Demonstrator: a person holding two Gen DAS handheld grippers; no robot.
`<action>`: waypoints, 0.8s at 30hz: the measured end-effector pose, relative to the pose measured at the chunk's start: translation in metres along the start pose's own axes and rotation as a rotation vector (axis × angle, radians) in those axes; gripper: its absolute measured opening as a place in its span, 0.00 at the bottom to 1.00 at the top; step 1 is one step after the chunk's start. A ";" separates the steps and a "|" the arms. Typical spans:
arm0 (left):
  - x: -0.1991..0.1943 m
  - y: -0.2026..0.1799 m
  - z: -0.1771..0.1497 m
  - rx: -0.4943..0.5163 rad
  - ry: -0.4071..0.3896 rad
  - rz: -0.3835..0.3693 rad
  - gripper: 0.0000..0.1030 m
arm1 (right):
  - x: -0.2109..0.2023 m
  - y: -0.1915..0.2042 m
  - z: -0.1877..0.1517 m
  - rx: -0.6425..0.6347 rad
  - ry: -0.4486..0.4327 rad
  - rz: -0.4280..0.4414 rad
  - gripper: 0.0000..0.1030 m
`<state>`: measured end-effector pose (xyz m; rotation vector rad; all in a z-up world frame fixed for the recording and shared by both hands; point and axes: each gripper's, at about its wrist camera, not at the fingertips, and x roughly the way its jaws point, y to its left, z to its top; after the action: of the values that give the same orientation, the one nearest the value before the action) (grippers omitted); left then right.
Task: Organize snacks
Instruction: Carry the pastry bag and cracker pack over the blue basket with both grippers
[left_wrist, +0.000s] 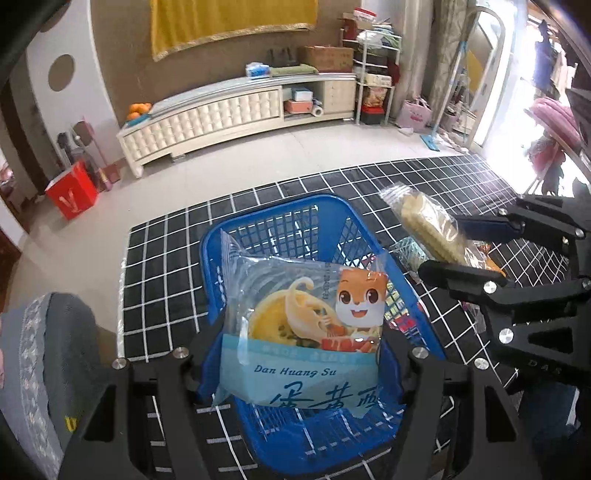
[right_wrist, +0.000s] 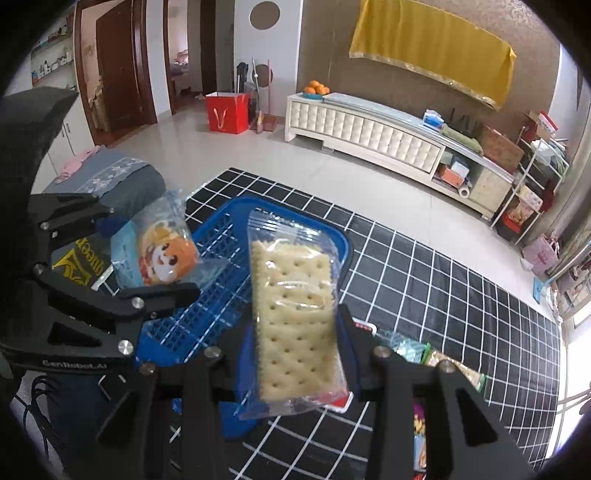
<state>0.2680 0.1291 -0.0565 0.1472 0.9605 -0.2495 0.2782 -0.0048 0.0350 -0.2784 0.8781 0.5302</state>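
I'm seeing 1 blue basket (left_wrist: 258, 236), 1 egg-yolk pastry packet (left_wrist: 306, 332), 1 cracker packet (right_wrist: 295, 317), and 2 claws holding them.

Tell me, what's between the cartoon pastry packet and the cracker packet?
In the right wrist view, only the blue basket shows between the pastry packet and cracker packet, its mesh empty there.

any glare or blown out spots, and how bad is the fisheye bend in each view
Left wrist view: daylight through the doorway at the right is blown out and washes the rug; the cabinet bows into a curve. Right wrist view: overexposure only at the lower right edge, black vignette corners, sharp cracker pack with slight wrapper sheen.
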 end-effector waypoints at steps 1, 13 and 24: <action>0.004 0.001 0.001 0.015 0.003 -0.007 0.64 | 0.004 -0.001 0.002 -0.006 0.006 -0.002 0.44; 0.075 0.024 0.021 0.089 0.115 -0.029 0.65 | 0.039 -0.011 0.016 0.010 0.036 0.012 0.44; 0.085 0.032 0.027 0.095 0.106 -0.021 0.74 | 0.045 -0.014 0.012 0.014 0.058 0.013 0.44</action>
<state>0.3450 0.1412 -0.1112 0.2395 1.0561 -0.3097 0.3176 0.0031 0.0070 -0.2768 0.9397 0.5297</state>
